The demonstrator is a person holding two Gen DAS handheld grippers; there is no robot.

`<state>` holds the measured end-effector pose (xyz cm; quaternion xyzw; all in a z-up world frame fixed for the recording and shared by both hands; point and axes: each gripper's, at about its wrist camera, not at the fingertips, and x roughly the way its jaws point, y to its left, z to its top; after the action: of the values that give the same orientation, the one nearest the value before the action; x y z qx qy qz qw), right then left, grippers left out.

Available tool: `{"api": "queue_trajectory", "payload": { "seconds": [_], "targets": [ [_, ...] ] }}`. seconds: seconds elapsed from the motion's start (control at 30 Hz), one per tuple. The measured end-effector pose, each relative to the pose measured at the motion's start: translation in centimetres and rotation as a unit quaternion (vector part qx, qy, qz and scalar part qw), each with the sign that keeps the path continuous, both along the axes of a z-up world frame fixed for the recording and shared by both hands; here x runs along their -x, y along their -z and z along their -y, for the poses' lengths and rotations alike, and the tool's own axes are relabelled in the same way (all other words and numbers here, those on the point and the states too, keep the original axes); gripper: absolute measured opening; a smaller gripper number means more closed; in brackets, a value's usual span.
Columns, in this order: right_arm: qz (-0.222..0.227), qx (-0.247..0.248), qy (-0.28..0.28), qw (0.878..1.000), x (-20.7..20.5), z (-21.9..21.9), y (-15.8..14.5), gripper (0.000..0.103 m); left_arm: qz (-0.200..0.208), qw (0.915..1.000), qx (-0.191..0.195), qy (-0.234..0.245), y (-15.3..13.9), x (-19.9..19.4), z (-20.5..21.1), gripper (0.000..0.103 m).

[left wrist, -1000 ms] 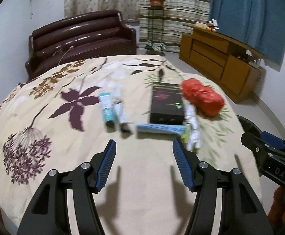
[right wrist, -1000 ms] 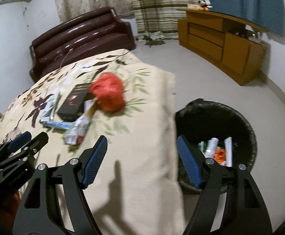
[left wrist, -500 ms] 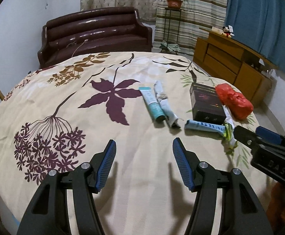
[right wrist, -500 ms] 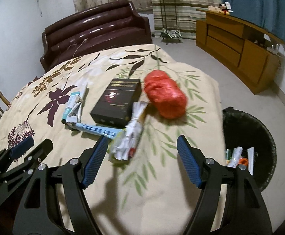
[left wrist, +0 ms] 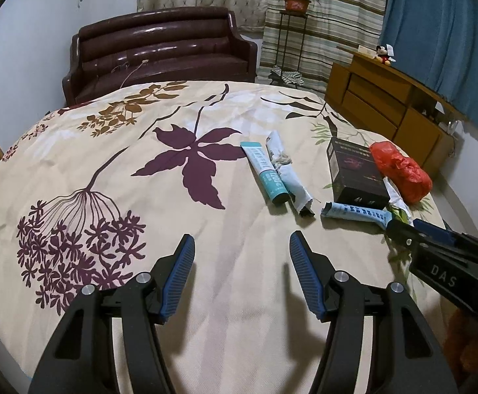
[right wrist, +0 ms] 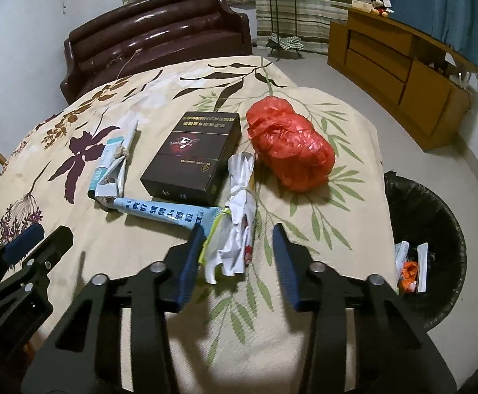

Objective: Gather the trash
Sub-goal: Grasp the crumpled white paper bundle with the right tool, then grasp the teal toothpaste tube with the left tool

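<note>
A: State the right claw [right wrist: 237,249].

B: Its jaws are closing. The crumpled white wrapper [right wrist: 239,216] lies between them on the surface [right wrist: 186,335]. The left finger [right wrist: 191,256] sits against the wrapper's edge; the right finger stands clear of it, so the wrapper is not clamped.

A: And the left claw [left wrist: 240,269]?

B: Jaws apart, nothing between them. It hangs over a bare stretch of the floral cloth, with the trash ahead of it and to its right.

A: List the trash, working outward from the right claw.

B: Just beyond the left finger, a light blue tube [right wrist: 160,211] lies crosswise, its flat end touching the wrapper. Behind the tube is a dark box [right wrist: 193,157], lying flat. Left of the box are two more tubes side by side: a teal tube [left wrist: 265,172] and a pale crumpled tube [left wrist: 286,172]. Right of the box sits a bundled red plastic bag [right wrist: 291,147], near the surface's far right edge.

A: Where is the bin?

B: A bin with a black liner [right wrist: 432,220] stands on the floor just beside the surface, to the right of the right claw. Several discarded items lie inside, including white pieces and something orange; they are too small to identify with certainty.

A: Background?

B: A dark brown sofa [left wrist: 160,52] behind the surface and a wooden cabinet [left wrist: 393,111] along the right wall.
</note>
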<state>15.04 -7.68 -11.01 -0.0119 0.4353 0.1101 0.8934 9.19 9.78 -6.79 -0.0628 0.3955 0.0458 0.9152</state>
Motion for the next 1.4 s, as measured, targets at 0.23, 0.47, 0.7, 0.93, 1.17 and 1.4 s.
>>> {"api": "queue_trajectory", "payload": {
  "seconds": [0.23,0.47,0.7,0.93,1.17,1.4],
  "targets": [
    [0.0,-0.001,-0.002,1.0,-0.1,0.1,0.0,0.027,0.0,1.0,-0.001,0.001,0.0,-0.3,-0.1,0.059],
    [-0.003,-0.006,0.001,1.0,-0.5,0.5,0.0,0.027,0.0,1.0,-0.002,0.002,-0.2,-1.0,0.2,0.059],
    [-0.005,0.001,-0.004,1.0,-1.1,0.5,-0.1,0.026,0.001,1.0,-0.001,0.002,-0.3,-1.1,0.2,0.059],
    [-0.003,-0.002,-0.003,1.0,-1.0,0.8,-0.1,0.02,0.006,1.0,0.003,0.006,-0.8,-2.0,0.7,0.059],
    [-0.001,-0.015,-0.002,1.0,-0.5,1.5,-0.2,0.02,0.007,0.9999,0.001,0.007,-0.9,-2.8,0.8,0.059],
    [-0.003,-0.023,-0.006,1.0,-0.5,1.9,-0.2,0.02,-0.007,0.9999,-0.001,-0.013,-0.5,-4.0,-0.2,0.059]
  ]
}}
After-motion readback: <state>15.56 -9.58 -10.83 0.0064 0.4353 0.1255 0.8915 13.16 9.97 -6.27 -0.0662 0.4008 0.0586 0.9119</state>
